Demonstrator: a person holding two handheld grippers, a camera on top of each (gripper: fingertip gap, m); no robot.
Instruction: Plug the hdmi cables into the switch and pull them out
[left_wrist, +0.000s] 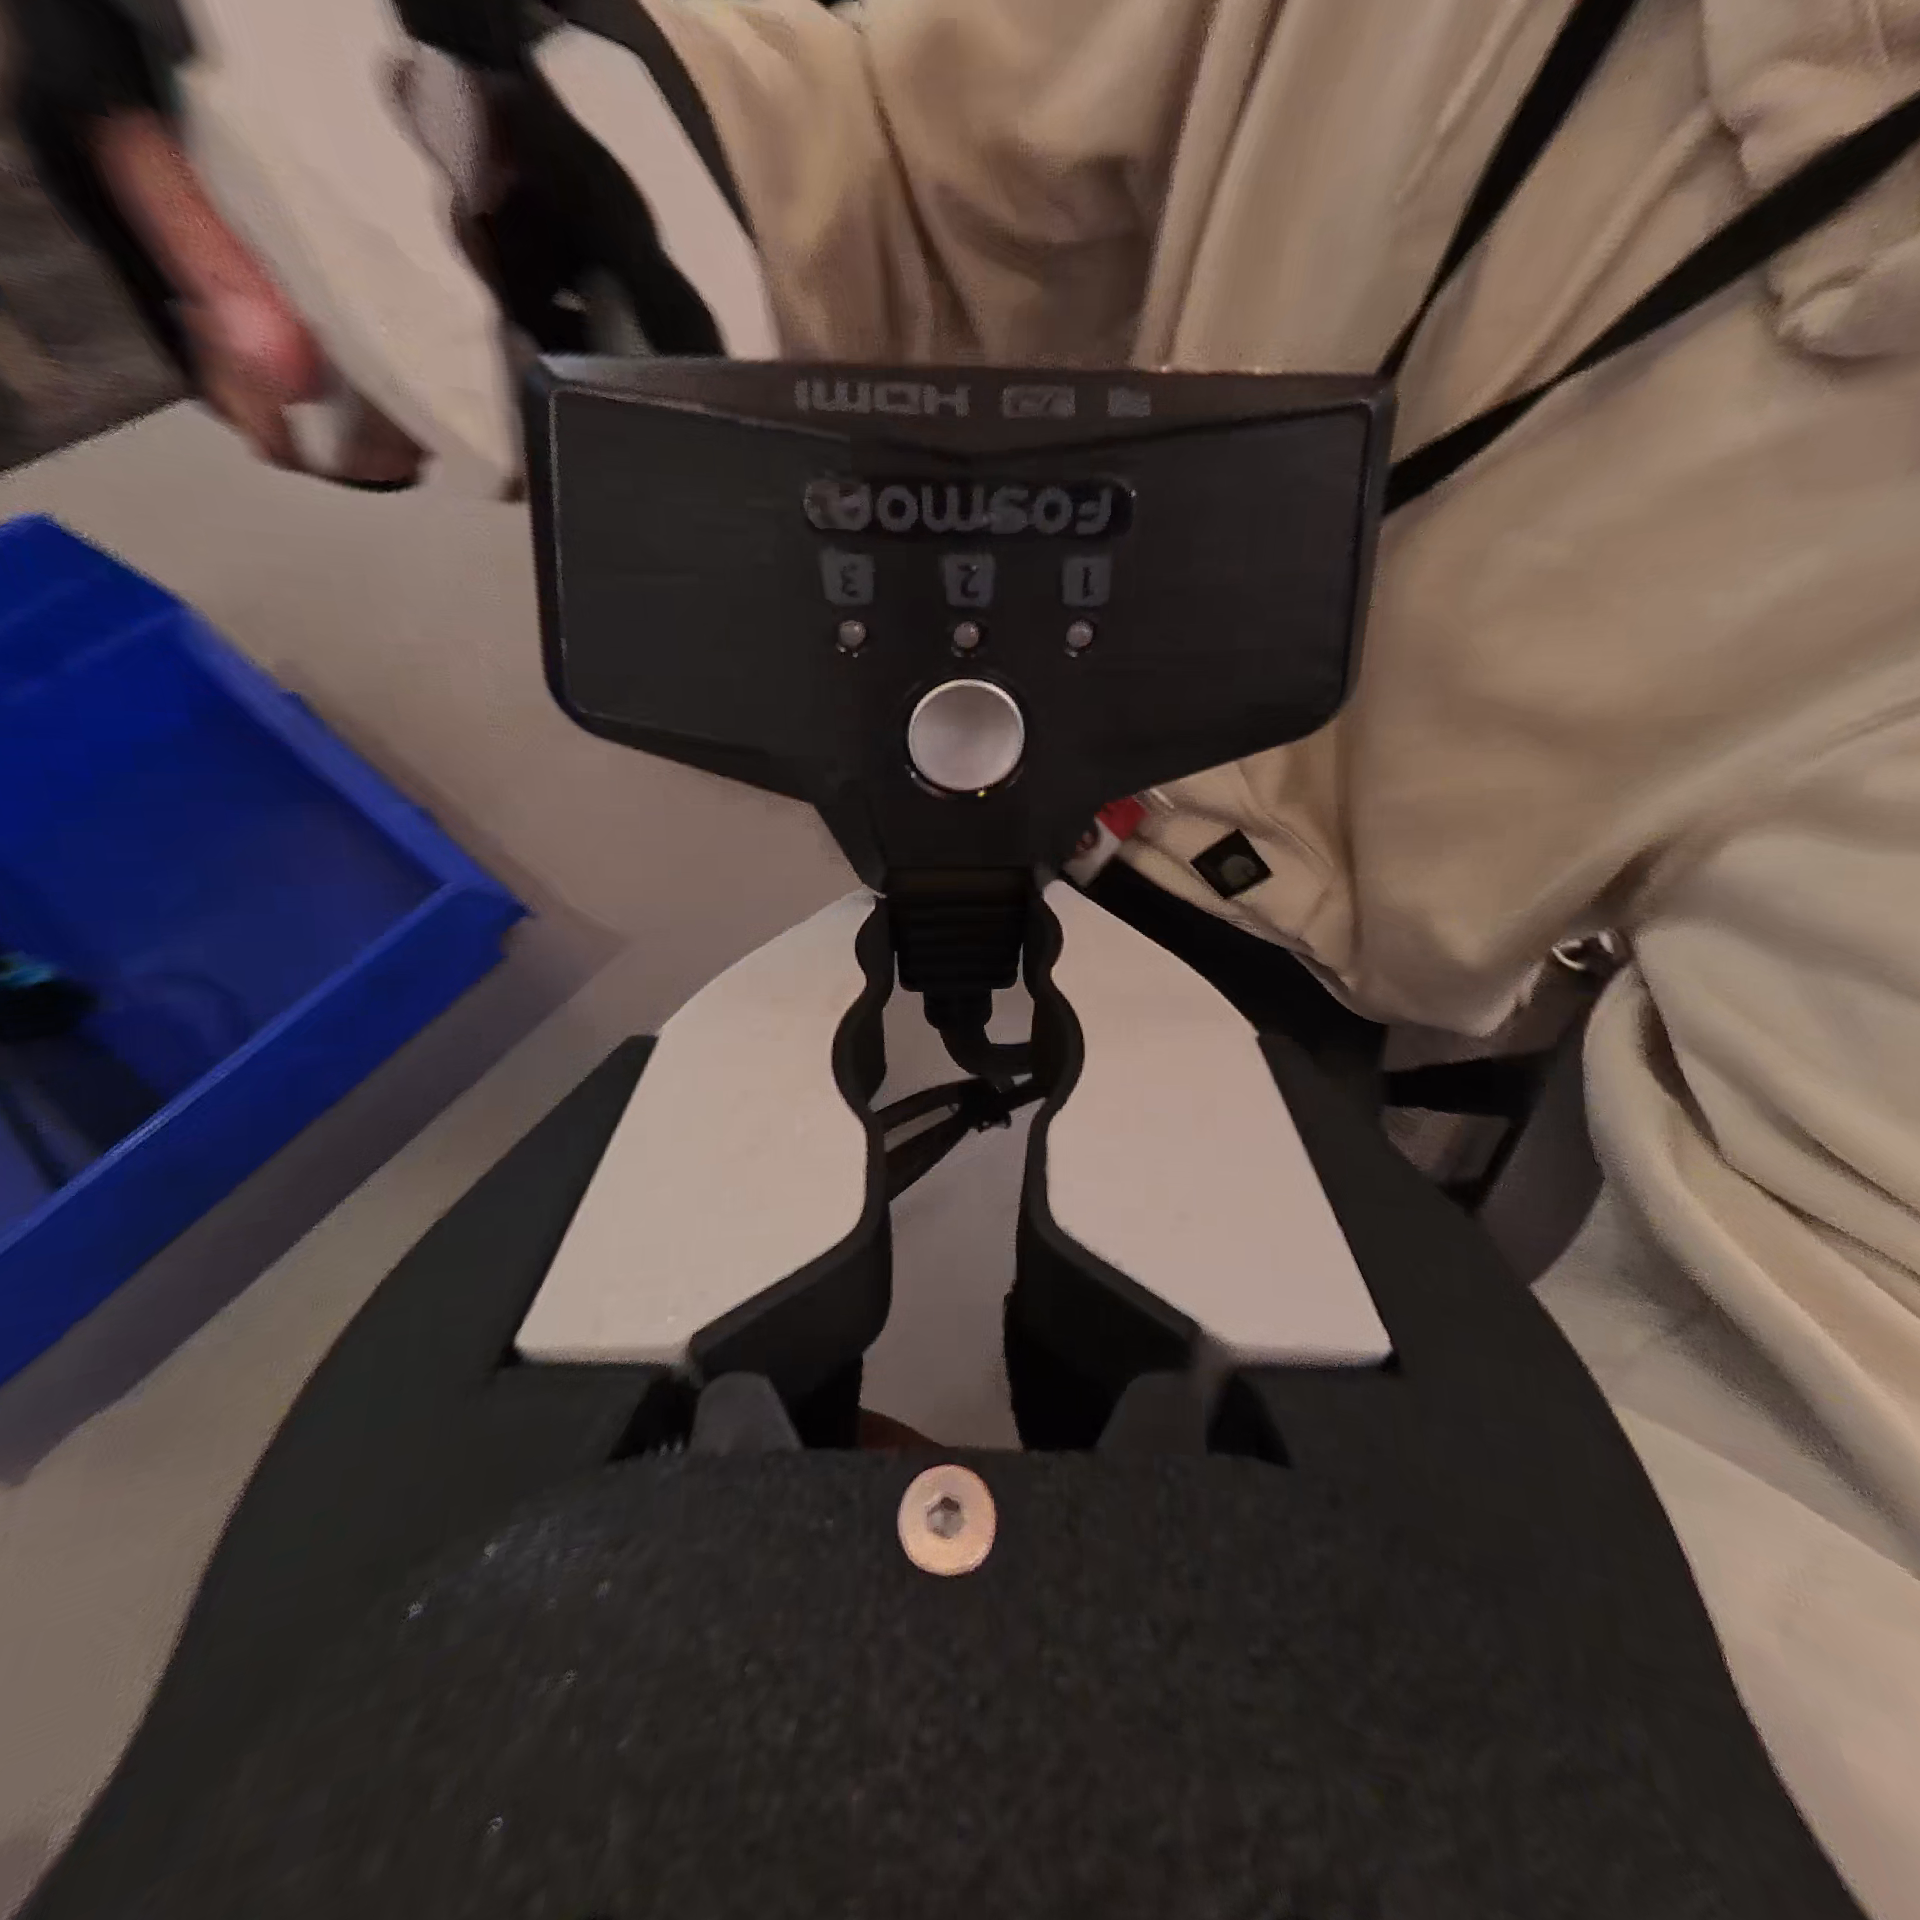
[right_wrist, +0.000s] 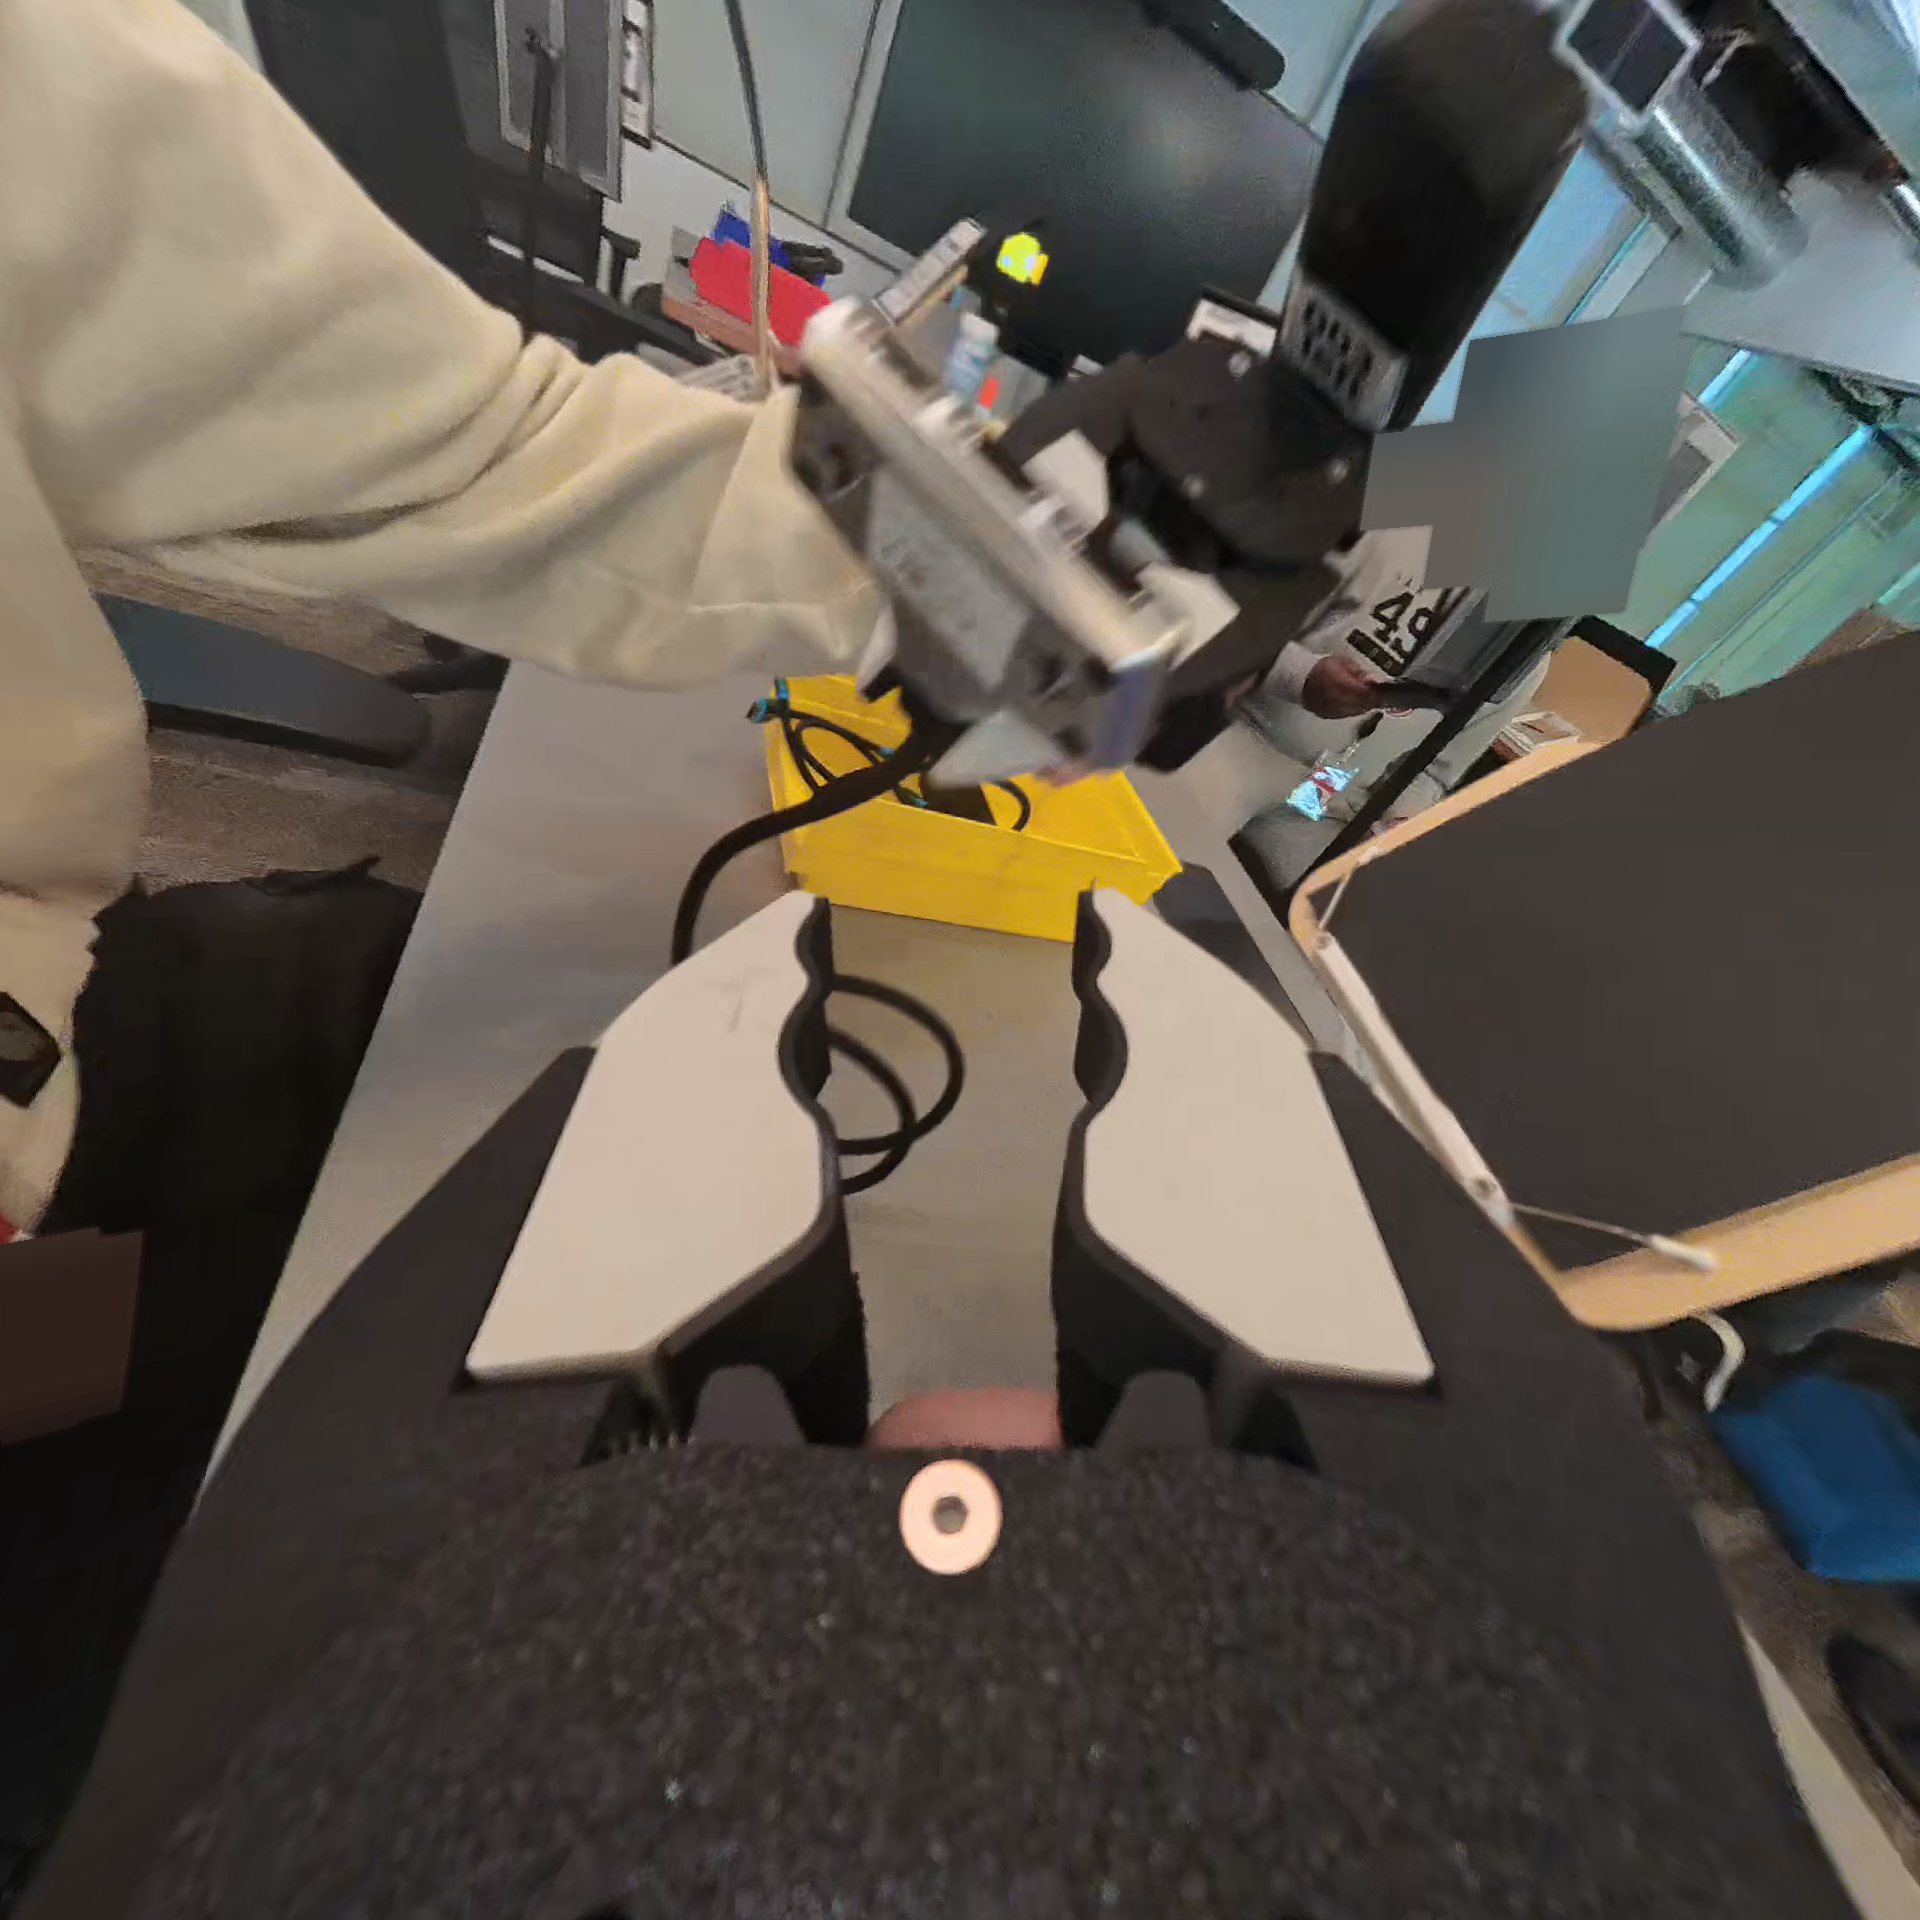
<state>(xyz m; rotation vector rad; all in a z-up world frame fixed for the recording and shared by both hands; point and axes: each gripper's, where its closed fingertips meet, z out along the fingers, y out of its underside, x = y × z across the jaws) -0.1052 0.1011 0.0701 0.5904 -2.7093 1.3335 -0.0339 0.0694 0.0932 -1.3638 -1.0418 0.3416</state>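
Note:
My left gripper (left_wrist: 956, 935) is shut on the ribbed cable neck of the black HDMI switch (left_wrist: 956, 582) and holds it up in the air, with its round silver button facing the camera. In the right wrist view the switch (right_wrist: 987, 561) shows its grey underside, tilted, with the left gripper (right_wrist: 1226, 468) behind it. A black cable (right_wrist: 727, 862) hangs from the switch to a coil (right_wrist: 904, 1081) on the table. My right gripper (right_wrist: 951, 925) is open and empty, low over the table, below and short of the switch. The switch's ports are hidden.
A yellow bin (right_wrist: 966, 873) with black cables stands on the grey table (right_wrist: 582, 831) beyond my right gripper. A blue bin (left_wrist: 260, 935) is left of the switch. The cream-sleeved operator (left_wrist: 1143, 208) is close behind it. A black wood-edged panel (right_wrist: 1610, 987) stands right; another person (right_wrist: 1382, 644) behind. Some 9 cm of space lies between my two pairs of fingers.

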